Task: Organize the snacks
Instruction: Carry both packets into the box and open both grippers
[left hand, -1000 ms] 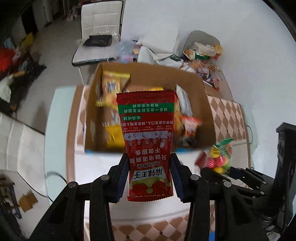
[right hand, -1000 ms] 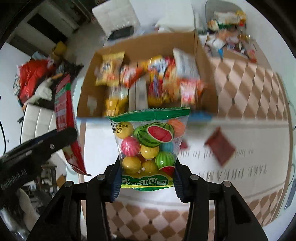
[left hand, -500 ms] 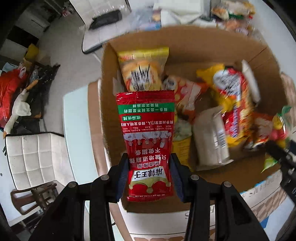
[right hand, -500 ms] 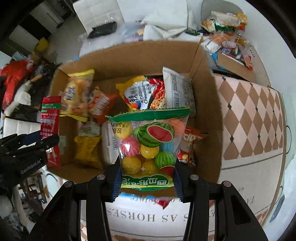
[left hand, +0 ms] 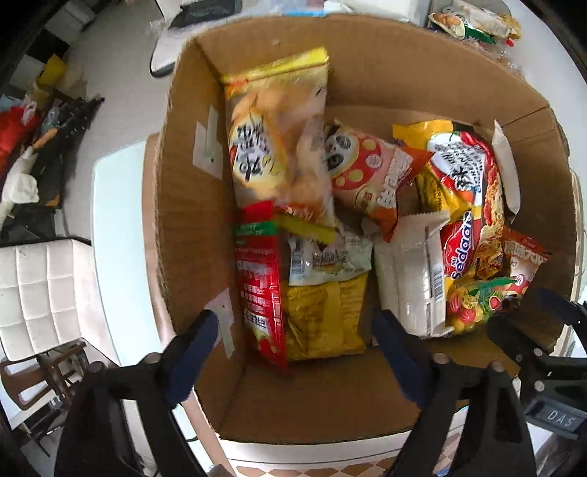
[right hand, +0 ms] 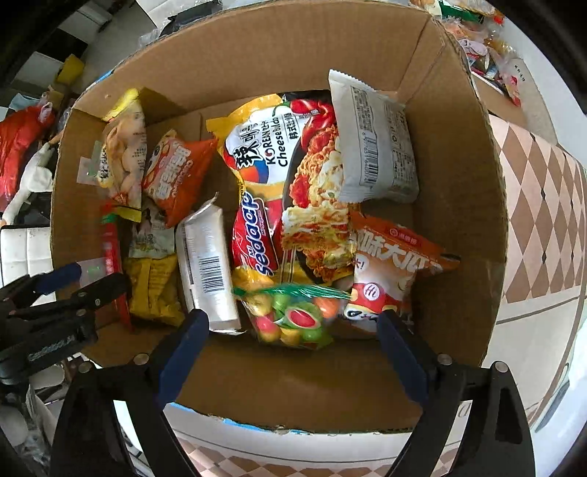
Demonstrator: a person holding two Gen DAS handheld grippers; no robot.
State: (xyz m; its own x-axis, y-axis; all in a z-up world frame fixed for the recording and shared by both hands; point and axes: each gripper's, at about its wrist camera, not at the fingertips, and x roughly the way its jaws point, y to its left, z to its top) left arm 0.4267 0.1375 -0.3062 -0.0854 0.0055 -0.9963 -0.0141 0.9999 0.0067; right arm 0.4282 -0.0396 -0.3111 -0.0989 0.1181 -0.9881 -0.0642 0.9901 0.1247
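Note:
A cardboard box (left hand: 187,220) (right hand: 458,220) holds several snack packets. My left gripper (left hand: 293,330) is open above its near left part. The red packet (left hand: 260,286) lies loose in the box just beyond the fingers, blurred; it shows as a thin red strip in the right wrist view (right hand: 112,257). My right gripper (right hand: 290,330) is open above the near middle. The clear bag of fruit-shaped candy (right hand: 293,319) (left hand: 473,304) lies loose in the box between the fingers, against a Sedaap noodle pack (right hand: 293,176).
The box sits on a table with a checked cloth (right hand: 543,205). White chairs (left hand: 36,293) stand to the left. More snacks (left hand: 473,22) lie behind the box. The left gripper (right hand: 47,312) shows at the right wrist view's left edge.
Both grippers moved over the box and opened. The red packet left the left gripper and the candy bag left the right one; both now lie in the box.

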